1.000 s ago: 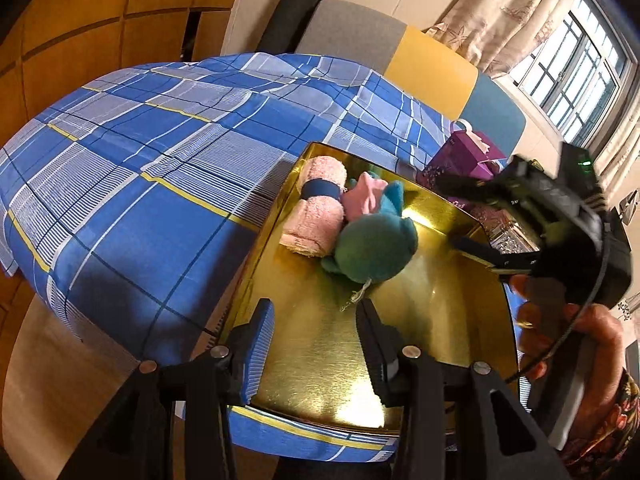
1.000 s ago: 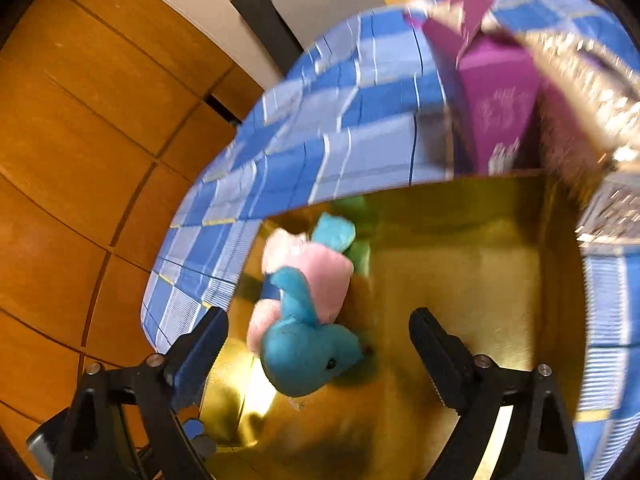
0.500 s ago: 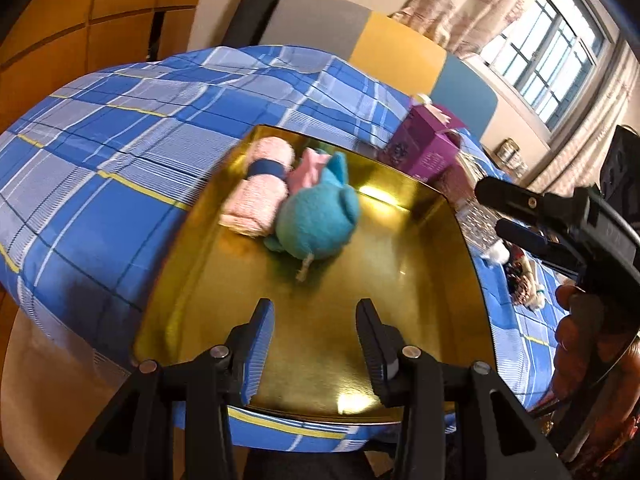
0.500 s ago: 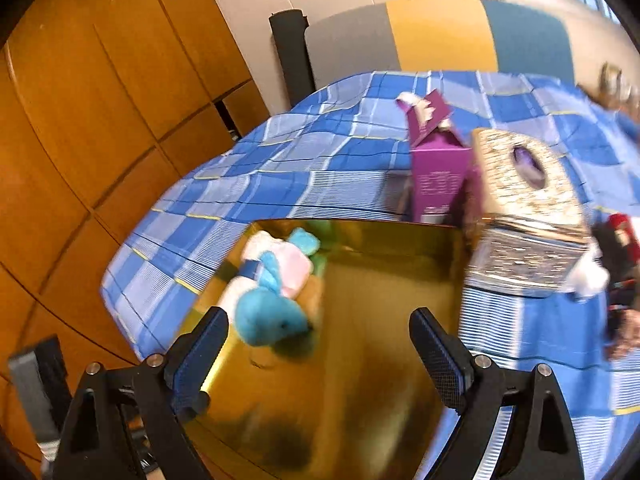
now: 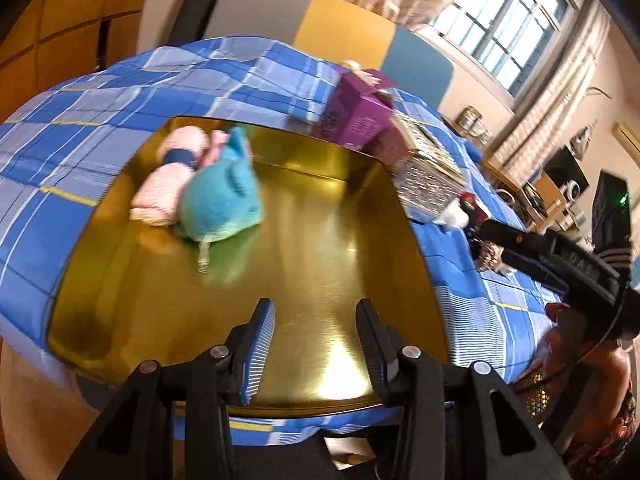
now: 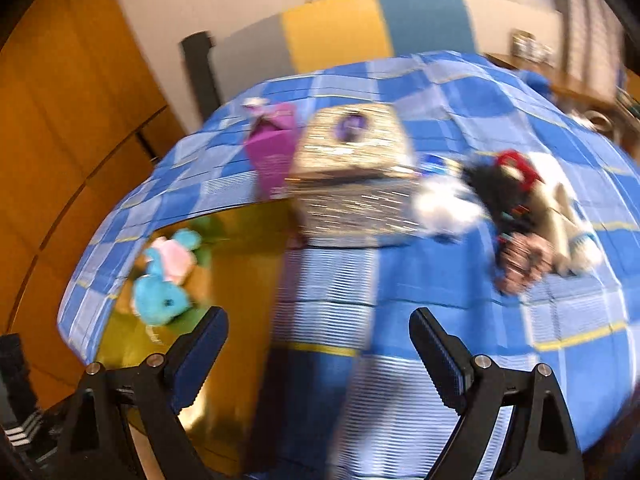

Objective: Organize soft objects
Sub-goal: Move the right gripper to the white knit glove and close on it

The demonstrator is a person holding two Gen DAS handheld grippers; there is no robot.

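Left wrist view: we see left gripper over near edge of shiny gold square tray, fingers narrowly parted, holding nothing. Teal plush toy lies in tray's far left corner, touching rolled pink towel with blue band. Purple carton just beyond tray's far right corner.

Right wrist view, blurred: we see right gripper spread wide, empty, above blue checked cloth. Glittery gold box beside carton; heap of dark and white soft toys at right.

I see a glossy golden metal tray on checked woven cloth; on the tray lie a fuzzy plush toy and a terry towel.
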